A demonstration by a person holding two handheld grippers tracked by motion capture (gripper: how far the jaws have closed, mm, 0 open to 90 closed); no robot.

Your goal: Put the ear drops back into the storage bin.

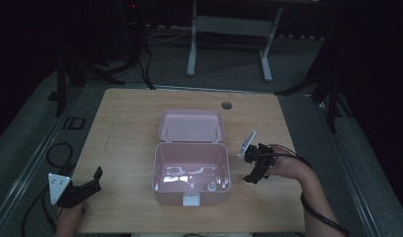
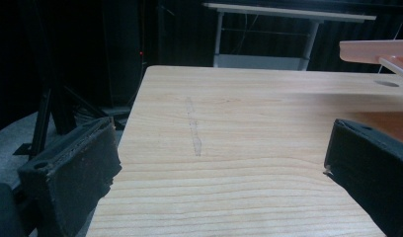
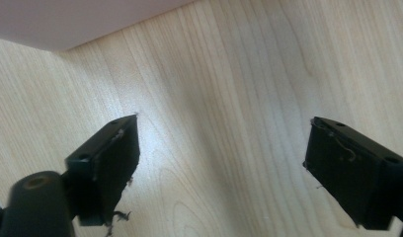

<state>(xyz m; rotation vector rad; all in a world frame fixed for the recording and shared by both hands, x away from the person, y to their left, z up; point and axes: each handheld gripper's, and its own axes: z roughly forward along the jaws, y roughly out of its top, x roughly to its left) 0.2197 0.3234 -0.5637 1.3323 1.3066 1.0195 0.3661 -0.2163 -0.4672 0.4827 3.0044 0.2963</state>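
Note:
A pink plastic box (image 1: 162, 170) stands open in the middle of the wooden table (image 1: 125, 123), its lid (image 1: 191, 126) folded back flat behind it. A small pale object (image 1: 209, 186) lies inside near the front right corner. My right gripper (image 1: 252, 177) hovers just right of the box, pointing down at the bare table, and is open with nothing between its jaws (image 3: 221, 163); the box's pink wall (image 3: 66, 19) shows at the top left there. My left gripper (image 1: 96, 178) rests at the table's front left, open and empty (image 2: 219, 163), well apart from the box.
A white latch (image 1: 191, 199) sticks out from the box's front. A round cable hole (image 1: 226, 105) sits near the table's far edge. A white table frame (image 1: 229, 29) stands on the floor beyond. Cables (image 1: 59, 153) lie on the floor at the left.

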